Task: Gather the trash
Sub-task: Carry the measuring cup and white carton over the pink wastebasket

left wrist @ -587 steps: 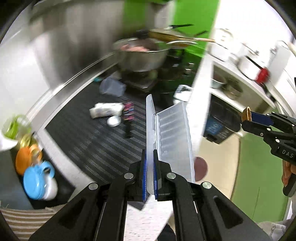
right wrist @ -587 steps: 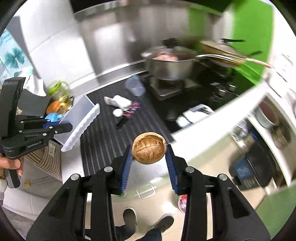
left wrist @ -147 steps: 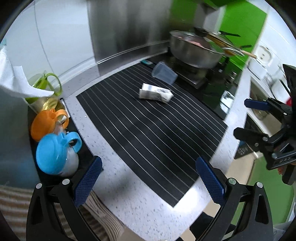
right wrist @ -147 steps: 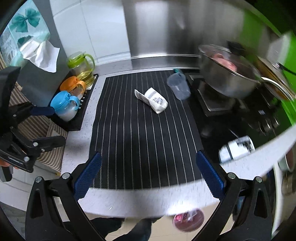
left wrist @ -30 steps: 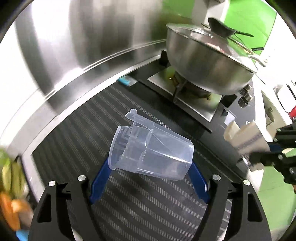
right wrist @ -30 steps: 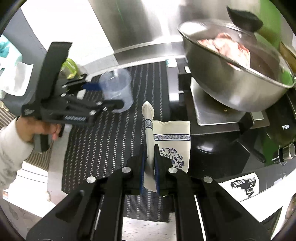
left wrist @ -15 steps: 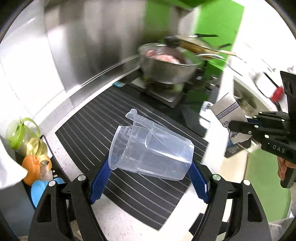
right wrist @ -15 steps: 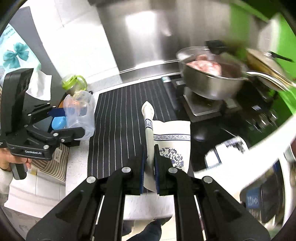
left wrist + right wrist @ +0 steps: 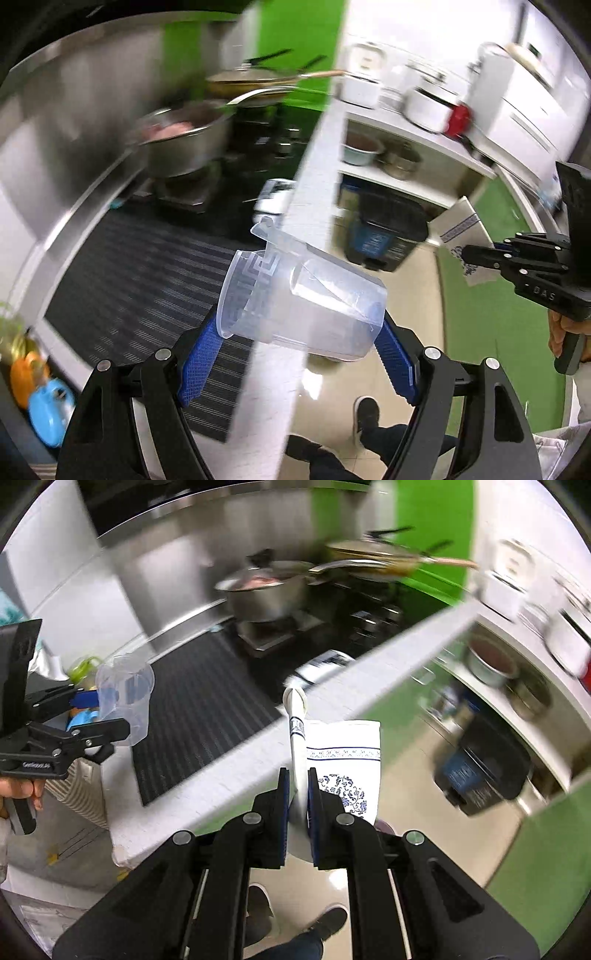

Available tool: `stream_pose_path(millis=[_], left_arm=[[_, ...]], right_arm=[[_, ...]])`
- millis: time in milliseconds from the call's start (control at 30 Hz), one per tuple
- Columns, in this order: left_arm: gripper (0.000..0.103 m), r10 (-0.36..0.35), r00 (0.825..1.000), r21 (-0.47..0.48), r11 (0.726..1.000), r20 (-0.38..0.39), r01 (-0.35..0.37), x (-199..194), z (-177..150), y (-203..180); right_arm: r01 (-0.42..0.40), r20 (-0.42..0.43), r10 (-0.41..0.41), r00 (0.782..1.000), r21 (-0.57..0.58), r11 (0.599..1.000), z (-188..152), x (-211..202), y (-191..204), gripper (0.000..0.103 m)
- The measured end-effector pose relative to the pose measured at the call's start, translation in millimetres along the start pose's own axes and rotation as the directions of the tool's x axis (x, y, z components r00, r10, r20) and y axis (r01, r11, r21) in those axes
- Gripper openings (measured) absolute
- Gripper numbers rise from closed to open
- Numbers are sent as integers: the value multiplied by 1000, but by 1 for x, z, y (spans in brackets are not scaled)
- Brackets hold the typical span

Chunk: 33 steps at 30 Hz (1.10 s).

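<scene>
Left gripper (image 9: pixel 295 343): jaws spread wide, blue pads pressed against the two sides of a clear plastic measuring cup (image 9: pixel 301 302), which is held lying on its side, spout uppermost, rim toward the left of the view. The cup is carried off the surface, over the white counter edge (image 9: pixel 295 229).

Right gripper (image 9: pixel 295 805): jaws nearly together, clamped on the flattened edge of a white carton (image 9: pixel 341 764) printed with a blue pattern. The carton is held upright in the air, above the floor just beyond the counter edge.

Below both grippers, a pair of dark shoes (image 9: pixel 328 923) is seen on beige floor tiles.

Further out, a black striped mat (image 9: pixel 195 709) is laid on the counter. A black bin (image 9: pixel 388 229) is seen standing on the floor under a shelf.

Farthest, much blurred: a steel pot (image 9: pixel 266 594) on the stove, a pan (image 9: pixel 369 554) behind it, a green wall beyond.
</scene>
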State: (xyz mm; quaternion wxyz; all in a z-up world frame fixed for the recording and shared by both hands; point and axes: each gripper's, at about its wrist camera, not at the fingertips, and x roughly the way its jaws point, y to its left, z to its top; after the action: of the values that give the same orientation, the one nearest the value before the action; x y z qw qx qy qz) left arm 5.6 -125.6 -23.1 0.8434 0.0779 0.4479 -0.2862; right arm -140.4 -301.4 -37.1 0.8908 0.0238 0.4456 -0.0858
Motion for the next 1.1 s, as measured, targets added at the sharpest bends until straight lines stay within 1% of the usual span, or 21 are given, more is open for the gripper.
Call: stream_pose_path(millis=[133, 233, 333, 500, 600, 700, 800, 867, 900, 1100], left_arm=[[76, -47, 999, 45, 998, -13, 47, 22, 5, -48], [76, -65, 998, 56, 996, -28, 66, 43, 6, -82], [76, -60, 997, 50, 997, -42, 62, 62, 6, -108], [76, -54, 996, 29, 998, -72, 56, 109, -2, -141], [76, -63, 992, 22, 998, -112, 65, 154, -11, -154], [76, -80, 985, 26, 996, -153, 85, 199, -20, -160], [76, -91, 977, 36, 994, -194, 100, 258, -36, -158], [76, -96, 972, 41, 993, -217, 108, 290, -46, -157], [76, -103, 967, 42, 992, -233, 116, 314, -53, -155], [76, -115, 946, 71, 987, -303, 143, 409, -88, -152]], right_arm=[[40, -6, -40, 999, 48, 998, -27, -13, -41, 9], [46, -26, -44, 999, 73, 996, -47, -13, -76, 9], [31, -44, -27, 999, 72, 997, -61, -9, -106, 9], [15, -90, -12, 996, 34, 999, -79, 20, -145, 9], [4, -113, 0, 994, 35, 999, -92, 42, -166, 9], [-5, -125, 13, 992, 64, 998, -109, 74, -184, 9], [-1, -130, 12, 991, 84, 996, -129, 104, -198, 9], [7, -139, 7, 990, 99, 995, -142, 125, -208, 9], [12, -142, 4, 990, 109, 994, -150, 136, -214, 9], [29, -158, -1, 987, 174, 984, -188, 192, -242, 9]])
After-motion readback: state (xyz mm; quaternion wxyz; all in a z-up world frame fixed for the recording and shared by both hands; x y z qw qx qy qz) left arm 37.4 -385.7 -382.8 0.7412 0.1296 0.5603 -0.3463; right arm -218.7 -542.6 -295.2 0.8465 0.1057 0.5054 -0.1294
